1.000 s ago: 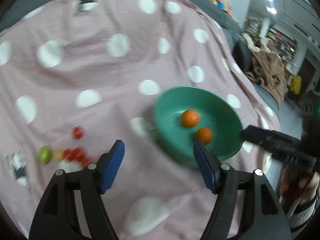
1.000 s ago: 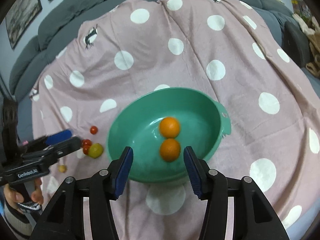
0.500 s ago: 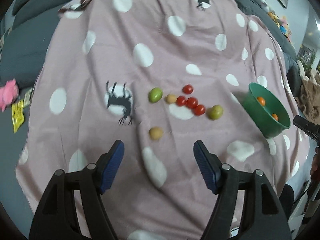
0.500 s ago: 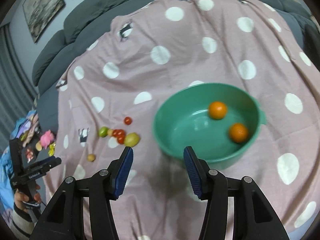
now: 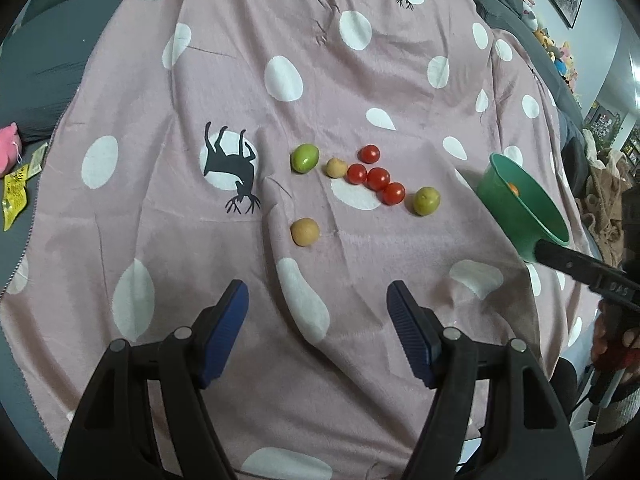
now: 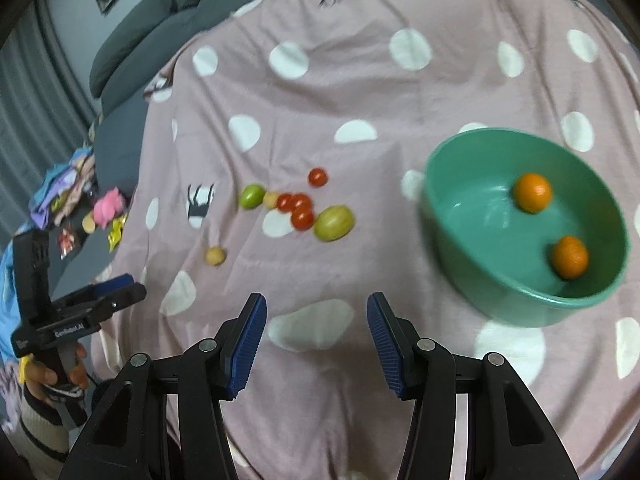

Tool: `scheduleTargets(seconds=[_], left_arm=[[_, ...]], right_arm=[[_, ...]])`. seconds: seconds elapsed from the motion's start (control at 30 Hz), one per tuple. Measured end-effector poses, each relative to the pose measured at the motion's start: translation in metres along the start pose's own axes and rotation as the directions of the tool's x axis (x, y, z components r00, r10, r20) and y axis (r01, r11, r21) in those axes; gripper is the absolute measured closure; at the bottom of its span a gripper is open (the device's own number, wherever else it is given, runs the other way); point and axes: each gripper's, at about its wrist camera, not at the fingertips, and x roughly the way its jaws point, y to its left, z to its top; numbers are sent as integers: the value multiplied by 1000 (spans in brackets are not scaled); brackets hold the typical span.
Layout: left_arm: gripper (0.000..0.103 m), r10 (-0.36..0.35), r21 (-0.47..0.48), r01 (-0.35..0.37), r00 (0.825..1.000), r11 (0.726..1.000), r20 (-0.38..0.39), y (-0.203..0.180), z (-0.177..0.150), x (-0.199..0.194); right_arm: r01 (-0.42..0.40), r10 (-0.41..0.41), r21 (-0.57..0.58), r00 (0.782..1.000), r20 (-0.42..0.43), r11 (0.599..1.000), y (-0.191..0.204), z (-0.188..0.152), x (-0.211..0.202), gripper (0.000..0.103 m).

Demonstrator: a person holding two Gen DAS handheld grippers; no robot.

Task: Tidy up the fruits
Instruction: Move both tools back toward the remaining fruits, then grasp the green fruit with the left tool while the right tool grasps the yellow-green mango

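White lettering on the side of the left gripper (image 6: 116,292), seen from the right wrist, seems to read "GenRobot.AI", though it is small and soft. A second ago the left wrist view was filled by the green bowl (image 6: 472,216) close in front of its fingers; now that view looks over the middle of the pink spotted blanket (image 5: 360,92), and the bowl sits small toward the blanket's right edge. In the right wrist view the bowl has slid from dead centre to the right side. The bowl holds two oranges (image 6: 532,192), apart from each other, one nearer the far wall and one nearer the near rim. The loose fruit lies in a cluster near the middle of the blanket: a green fruit (image 5: 305,158), a small tan one (image 5: 336,167) just beside it, four cherry tomatoes (image 5: 378,178) bunched close, and a yellow-green fruit (image 5: 427,201) at the right end. A second tan fruit (image 5: 305,232) lies alone, nearer the left gripper. The left gripper's jaws stand well apart over bare blanket with nothing between them. The right gripper (image 6: 316,332) is partly open, also empty, above a white spot short of the bowl. A black deer print (image 5: 234,168) marks the blanket left of the fruit. Bright wrappers (image 5: 16,192) lie off the blanket's left edge.
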Motion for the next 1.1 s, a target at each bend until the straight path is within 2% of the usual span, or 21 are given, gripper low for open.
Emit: scheduleTargets(seconds=[0.33, 0.67, 0.97, 1.03, 1.1], left_arm=[[33, -49, -9, 49, 999, 999, -9, 4, 28, 30], [33, -20, 94, 22, 999, 995, -25, -5, 76, 80], [33, -24, 128, 31, 998, 991, -60, -6, 93, 114], [34, -18, 129, 26, 998, 991, -66, -6, 97, 120], [34, -8, 129, 17, 998, 992, -68, -6, 102, 126]], right_arm=[[27, -31, -96, 999, -37, 995, 17, 28, 55, 50], [116, -140, -188, 983, -119, 975, 1, 60, 117, 50], [117, -173, -263, 964, -201, 958, -1, 69, 156, 50], [113, -176, -281, 962, -208, 953, 0, 70, 160, 56], [110, -174, -286, 962, -210, 952, 1, 73, 162, 57]])
